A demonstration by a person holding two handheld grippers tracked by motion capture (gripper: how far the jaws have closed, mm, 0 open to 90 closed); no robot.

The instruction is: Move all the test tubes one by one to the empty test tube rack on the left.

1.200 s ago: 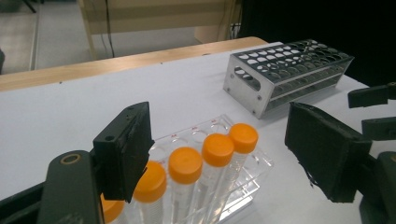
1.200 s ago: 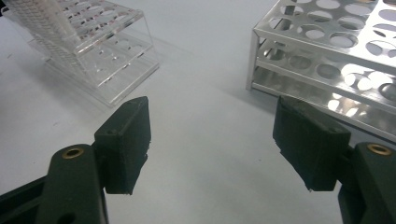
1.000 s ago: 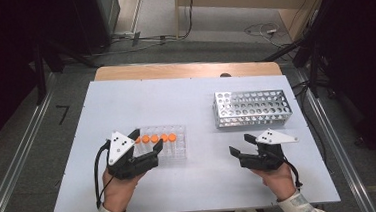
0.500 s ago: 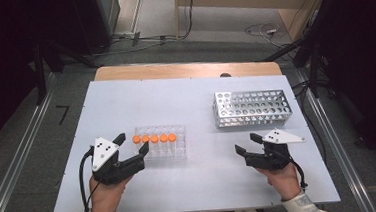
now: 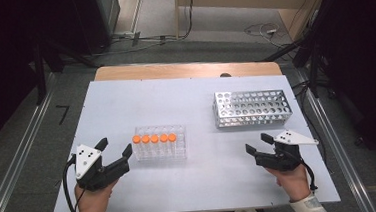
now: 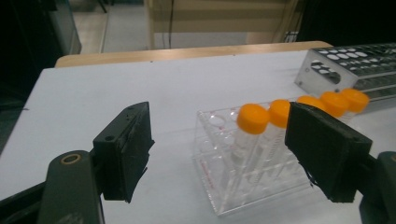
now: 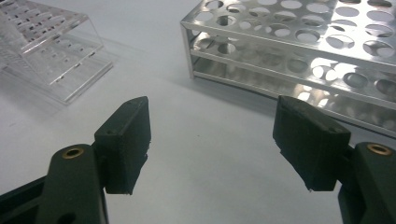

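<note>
Where the table's near edge (image 5: 203, 205) runs, two hands come up over it, and each holds a gripper. The left gripper (image 5: 115, 150) sits low on the left with its jaws wide apart and nothing between them. It is just beside the left end of the clear rack (image 5: 161, 149), not touching it. The right gripper (image 5: 258, 144) sits low on the right, jaws apart too, with bare white table all around it. Between the two grippers there is a wide open patch of table.

A bit farther in, the clear rack holds five tubes with orange caps (image 5: 154, 138) in a row along its back side. In the left gripper view, the tubes (image 6: 254, 122) stand upright past the jaws.

Farther back on the right stands the metal rack (image 5: 252, 108), full of round holes, well apart from the clear rack. It is near the right edge of the table.
</note>
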